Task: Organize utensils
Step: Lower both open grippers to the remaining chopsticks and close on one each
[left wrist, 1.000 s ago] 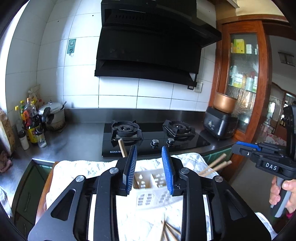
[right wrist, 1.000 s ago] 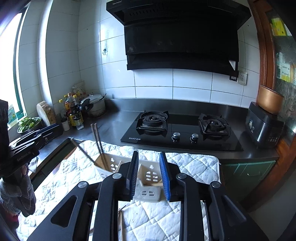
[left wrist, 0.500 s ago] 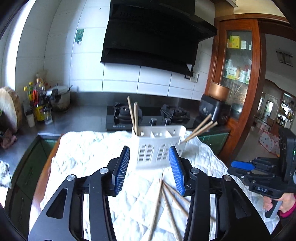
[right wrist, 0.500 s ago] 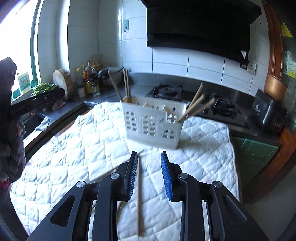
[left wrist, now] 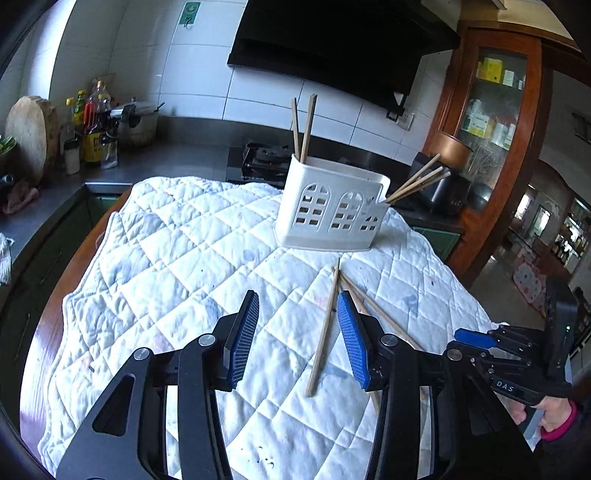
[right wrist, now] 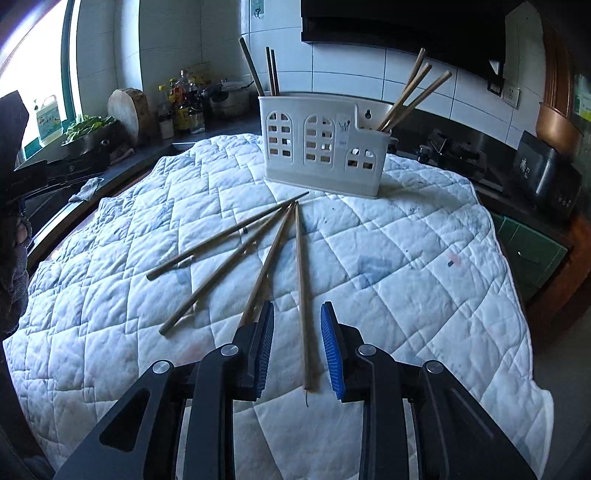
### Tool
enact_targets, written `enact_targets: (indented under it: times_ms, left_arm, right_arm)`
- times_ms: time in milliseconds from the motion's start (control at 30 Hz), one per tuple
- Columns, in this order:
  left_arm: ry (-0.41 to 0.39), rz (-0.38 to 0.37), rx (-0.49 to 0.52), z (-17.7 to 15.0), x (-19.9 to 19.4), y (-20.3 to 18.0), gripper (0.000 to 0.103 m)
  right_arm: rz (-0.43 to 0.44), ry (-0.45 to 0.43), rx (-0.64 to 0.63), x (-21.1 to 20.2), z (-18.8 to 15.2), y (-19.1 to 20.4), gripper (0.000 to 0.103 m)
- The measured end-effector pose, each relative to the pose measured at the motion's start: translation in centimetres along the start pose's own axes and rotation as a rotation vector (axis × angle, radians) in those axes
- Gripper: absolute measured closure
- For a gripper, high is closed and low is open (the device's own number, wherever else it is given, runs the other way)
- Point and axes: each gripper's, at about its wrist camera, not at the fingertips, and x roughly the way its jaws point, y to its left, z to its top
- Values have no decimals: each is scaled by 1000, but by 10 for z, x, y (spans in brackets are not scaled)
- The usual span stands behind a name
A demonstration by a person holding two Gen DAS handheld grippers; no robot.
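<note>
**Tongs gaping over loose chopsticks**

I am holding the right tongs [right wrist: 297, 345] open astride one chopstick [right wrist: 301, 280], gripping nothing. My left tongs [left wrist: 297, 339] are gaping wide, empty. At twelve o'clock the white caddy [right wrist: 325, 147] is standing on the quilt [right wrist: 424, 258].

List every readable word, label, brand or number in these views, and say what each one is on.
"DAS": white letters on the black body of the right gripper, seen in the left wrist view.
Green sign on the wall tile: a symbol, no legible text.
Sticker on the white utensil holder: too small to read.
Bottle labels by the counter wall: blurred.
Cabinet packages behind glass: unreadable.
</note>
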Motion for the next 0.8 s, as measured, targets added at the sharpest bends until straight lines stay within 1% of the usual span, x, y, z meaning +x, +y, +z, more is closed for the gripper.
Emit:
enact_targets:
  times_ms: [133, 400, 700, 800]
  left_arm:
    - [33, 0, -23, -15, 7, 7, 58]
    - [92, -10, -8, -34, 18, 2, 58]
    - [147, -38, 58, -43, 30, -13, 58]
    - [169, -42, 73, -47, 36, -17, 58]
  right_arm:
    - [5, 36, -3, 10, -5, 1, 77]
    - [2, 91, 5, 28, -9, 1, 78]
    - [-4, 138, 34, 41, -12, -5, 85]
    - [-16, 144, 31, 42, -11, -6, 91]
